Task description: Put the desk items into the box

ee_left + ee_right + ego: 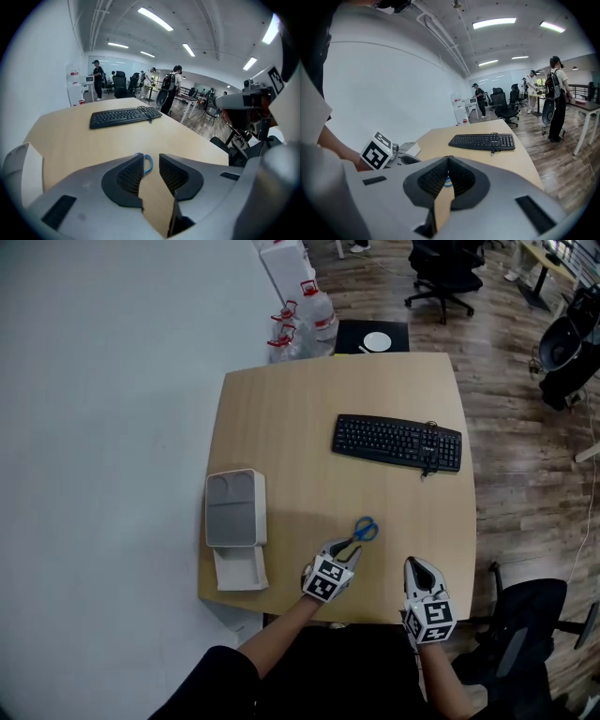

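Blue-handled scissors (362, 531) lie on the wooden desk (309, 418) near its front edge. My left gripper (347, 547) sits right behind them, its jaws apart with a clear gap. In the left gripper view a blue handle loop of the scissors (148, 164) shows between the tips of the left gripper (151, 165), and the pads do not press on it. My right gripper (412, 565) rests at the front right, empty, and in its own view the right gripper (448, 161) has its jaws meeting. An open grey box (234, 509) stands at the desk's left edge. A black keyboard (397, 442) lies at the far right.
Water bottles (305, 320) and a black stool with a white dish (373, 337) stand behind the desk. Black office chairs (445, 273) are on the wooden floor, another (525, 624) at my right. A white wall runs along the left. People stand far back in the room.
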Motion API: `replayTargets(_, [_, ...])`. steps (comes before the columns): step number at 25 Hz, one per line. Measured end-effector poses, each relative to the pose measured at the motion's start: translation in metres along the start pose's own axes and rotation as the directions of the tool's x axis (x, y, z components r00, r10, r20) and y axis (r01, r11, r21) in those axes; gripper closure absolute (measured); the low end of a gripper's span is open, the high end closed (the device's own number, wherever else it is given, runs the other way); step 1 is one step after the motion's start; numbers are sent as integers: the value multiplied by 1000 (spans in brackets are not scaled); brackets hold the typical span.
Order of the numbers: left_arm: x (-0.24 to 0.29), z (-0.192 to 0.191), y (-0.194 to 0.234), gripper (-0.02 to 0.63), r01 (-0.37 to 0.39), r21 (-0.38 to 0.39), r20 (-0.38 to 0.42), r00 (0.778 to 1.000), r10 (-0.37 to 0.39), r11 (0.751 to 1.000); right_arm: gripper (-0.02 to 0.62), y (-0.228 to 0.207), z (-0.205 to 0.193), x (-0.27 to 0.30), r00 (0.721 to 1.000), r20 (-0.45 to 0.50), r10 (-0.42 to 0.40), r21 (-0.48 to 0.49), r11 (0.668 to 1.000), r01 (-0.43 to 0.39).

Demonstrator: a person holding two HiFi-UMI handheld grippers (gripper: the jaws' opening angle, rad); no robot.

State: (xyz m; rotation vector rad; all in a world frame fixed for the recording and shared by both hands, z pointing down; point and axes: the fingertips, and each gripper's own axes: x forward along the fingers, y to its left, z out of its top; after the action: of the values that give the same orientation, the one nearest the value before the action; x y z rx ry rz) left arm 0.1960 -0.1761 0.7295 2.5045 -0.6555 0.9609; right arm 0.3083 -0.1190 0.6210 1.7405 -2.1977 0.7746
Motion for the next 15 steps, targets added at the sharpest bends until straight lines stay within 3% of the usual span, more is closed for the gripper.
replayTargets(2, [20,-3,5,503,12,-13,-42,999,-13,1000,535,-11,-1,5,1000,-12,-1,11,1000,1])
replayTargets(9, [74,-19,17,492,15,-9,-150,989,-16,1000,535,-47,1,16,999,-33,-20,-41,999,18])
replayTargets(15, [106,-40,17,463,81,12,-270,960,-74,997,535,-75,-7,15,997,-47,-69,35,997,70])
